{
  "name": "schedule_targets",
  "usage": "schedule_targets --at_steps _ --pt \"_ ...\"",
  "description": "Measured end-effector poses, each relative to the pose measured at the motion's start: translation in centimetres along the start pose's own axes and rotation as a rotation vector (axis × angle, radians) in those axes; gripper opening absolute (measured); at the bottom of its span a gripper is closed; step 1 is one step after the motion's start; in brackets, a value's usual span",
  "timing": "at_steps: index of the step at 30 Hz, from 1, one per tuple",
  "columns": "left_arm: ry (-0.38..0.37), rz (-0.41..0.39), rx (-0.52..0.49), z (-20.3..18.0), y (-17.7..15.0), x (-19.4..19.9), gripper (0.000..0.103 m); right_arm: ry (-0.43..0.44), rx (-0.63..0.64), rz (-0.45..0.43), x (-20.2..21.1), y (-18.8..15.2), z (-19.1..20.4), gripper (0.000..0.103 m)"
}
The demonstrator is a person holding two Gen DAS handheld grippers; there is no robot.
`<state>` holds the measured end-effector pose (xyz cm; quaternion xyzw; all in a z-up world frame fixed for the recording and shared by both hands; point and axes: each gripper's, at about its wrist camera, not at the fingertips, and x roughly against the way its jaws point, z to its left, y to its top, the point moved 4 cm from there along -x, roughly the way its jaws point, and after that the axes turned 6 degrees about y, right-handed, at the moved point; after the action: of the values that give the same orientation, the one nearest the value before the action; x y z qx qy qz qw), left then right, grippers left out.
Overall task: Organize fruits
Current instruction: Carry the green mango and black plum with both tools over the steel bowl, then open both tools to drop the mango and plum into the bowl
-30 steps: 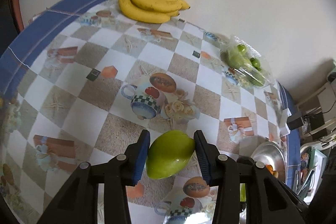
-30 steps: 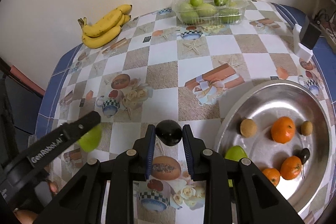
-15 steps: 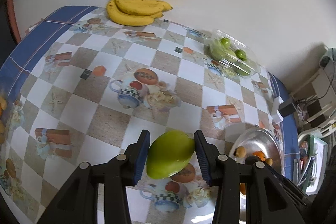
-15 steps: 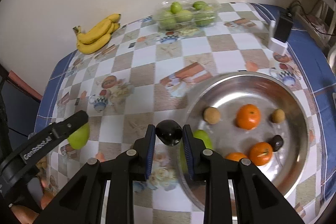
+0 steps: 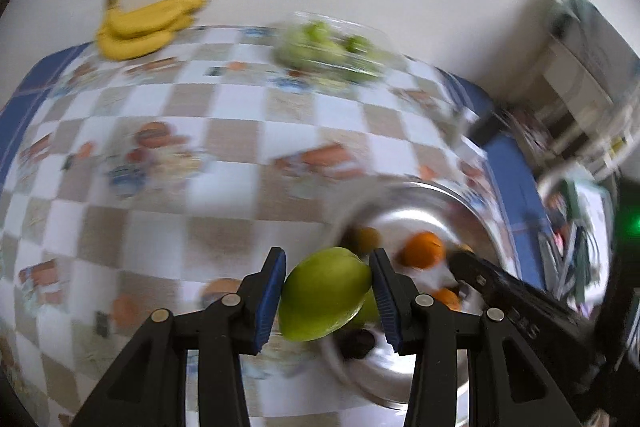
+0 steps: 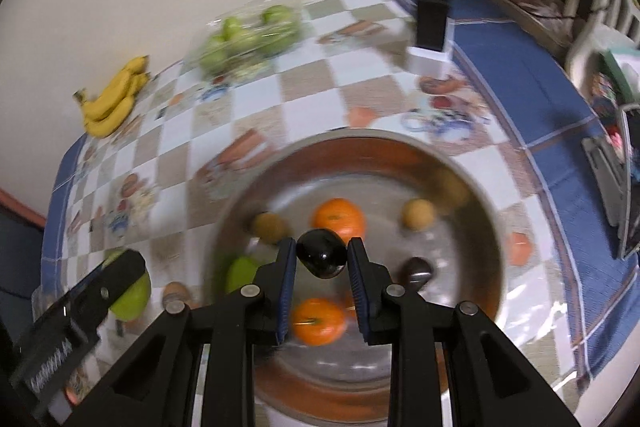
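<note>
My left gripper is shut on a green mango and holds it above the near left rim of the metal bowl. My right gripper is shut on a dark plum and holds it over the middle of the metal bowl. In the bowl lie oranges, small brown fruits, another dark fruit and a green fruit. The left gripper with its mango shows at the lower left of the right wrist view.
A bunch of bananas and a clear box of green fruit lie at the far side by the wall. A black adapter on a white box stands at the far right. Shelves with clutter stand beyond the table's right edge.
Both grippers have swung right toward the bowl with their fruit. The right gripper has moved from the bowl's left rim to over its middle. The left gripper has reached the rim.
</note>
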<state>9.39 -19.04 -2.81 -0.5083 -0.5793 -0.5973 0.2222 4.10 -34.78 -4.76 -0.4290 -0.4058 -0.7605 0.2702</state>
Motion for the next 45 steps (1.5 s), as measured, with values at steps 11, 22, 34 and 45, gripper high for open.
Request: schedule_targets --at_steps 11,22,34,45 --pt "-0.013 0.004 -0.107 -4.6 -0.7 -1.7 0.046 -0.011 -0.049 -0.018 0.8 0.6 -3.2 0.028" --pt "-0.014 -0.018 -0.116 -4.9 -0.1 -3.2 0.045 0.007 -0.05 0.003 -0.8 0.6 -3.3 0.028" --pt "0.068 -0.011 -0.071 -3.2 0.2 -3.5 0.045 -0.001 -0.07 0.049 -2.8 0.0 -4.1 0.028" --pt "0.158 0.035 0.003 -0.6 0.1 -4.1 0.054 -0.012 -0.087 0.045 -2.6 0.1 -4.4 0.042"
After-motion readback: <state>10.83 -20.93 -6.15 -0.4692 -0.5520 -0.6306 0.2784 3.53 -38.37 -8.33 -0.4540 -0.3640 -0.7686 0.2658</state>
